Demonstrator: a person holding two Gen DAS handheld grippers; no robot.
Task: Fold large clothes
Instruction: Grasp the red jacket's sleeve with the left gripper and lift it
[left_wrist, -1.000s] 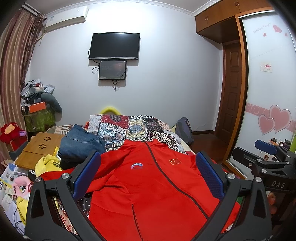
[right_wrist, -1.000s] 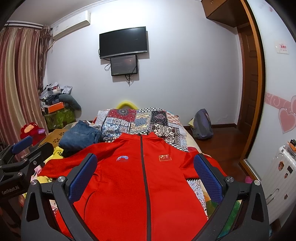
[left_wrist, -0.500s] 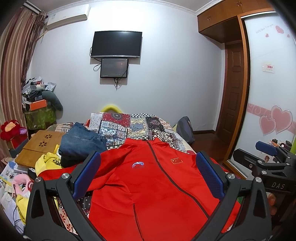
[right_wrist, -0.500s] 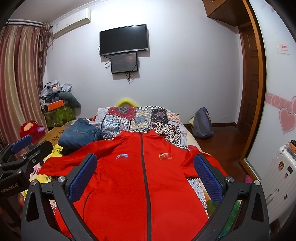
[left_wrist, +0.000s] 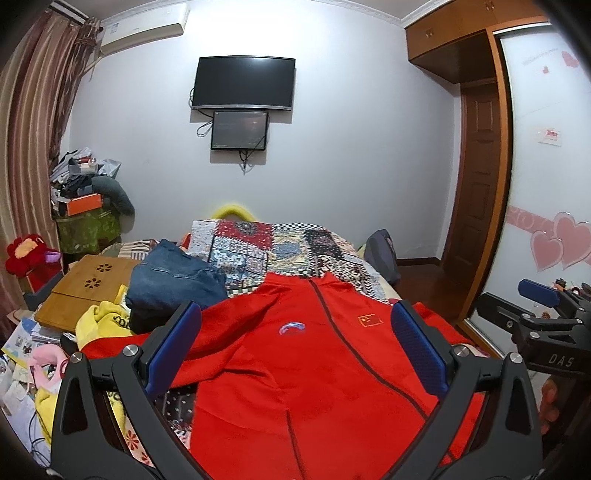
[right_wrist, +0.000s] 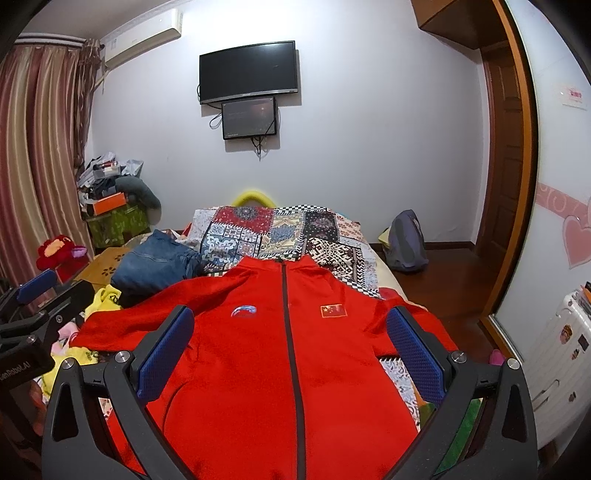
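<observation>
Left gripper at 9 o'clock, jaws spread, empty; red jacket lies flat, zipped, sleeves out on the bed, centre; right gripper at 3 o'clock, jaws spread, empty; folding seemingly not begun, every fold left

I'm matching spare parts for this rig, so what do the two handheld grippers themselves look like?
Both look alike: the left gripper and right gripper have black, angular arms with cut-out slots and silver screws at the joints. Each finger carries a blue pad with a textured surface. Seen from the other camera, the right gripper's body bears white "DAS" lettering, and the left's a partly cut-off white label. No cables show.
</observation>
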